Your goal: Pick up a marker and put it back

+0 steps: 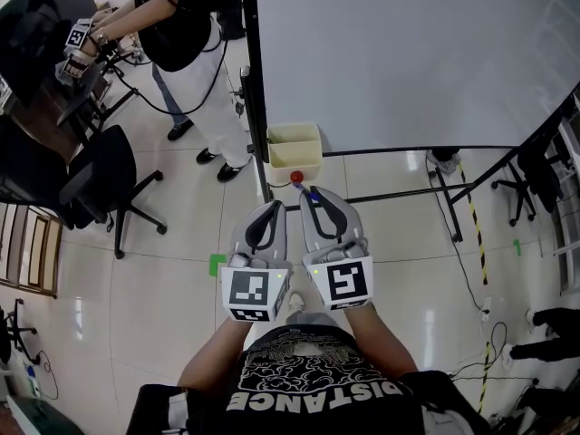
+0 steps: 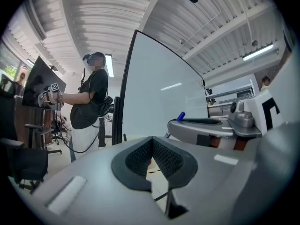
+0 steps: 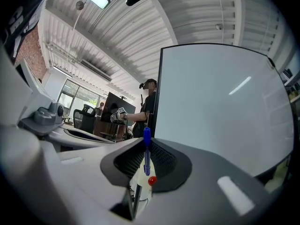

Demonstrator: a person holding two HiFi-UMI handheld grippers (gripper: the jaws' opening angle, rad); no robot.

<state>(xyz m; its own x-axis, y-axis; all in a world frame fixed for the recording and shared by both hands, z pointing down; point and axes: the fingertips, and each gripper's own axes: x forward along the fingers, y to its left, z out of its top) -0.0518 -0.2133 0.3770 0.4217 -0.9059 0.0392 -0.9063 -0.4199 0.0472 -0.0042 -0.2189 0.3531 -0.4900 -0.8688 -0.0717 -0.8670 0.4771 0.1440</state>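
- Ahead of the person, a whiteboard point(image 1: 408, 53) stands on the floor, with a beige bin point(image 1: 294, 139) at its lower left corner.
- The left tongs point(image 1: 274, 207) are closed together with nothing between them.
- The right tongs point(image 1: 310, 194) stand narrow, clamped on a blue marker point(image 3: 146, 156) that is upright between the pads, near the bin.
- The marker looks light, stiff and smooth-barrelled. A mid-barrel grip should keep it from pivoting or slipping.

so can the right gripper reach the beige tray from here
Probably yes: the beige tray sits just ahead of the right gripper and its blue marker, only a small red object between.
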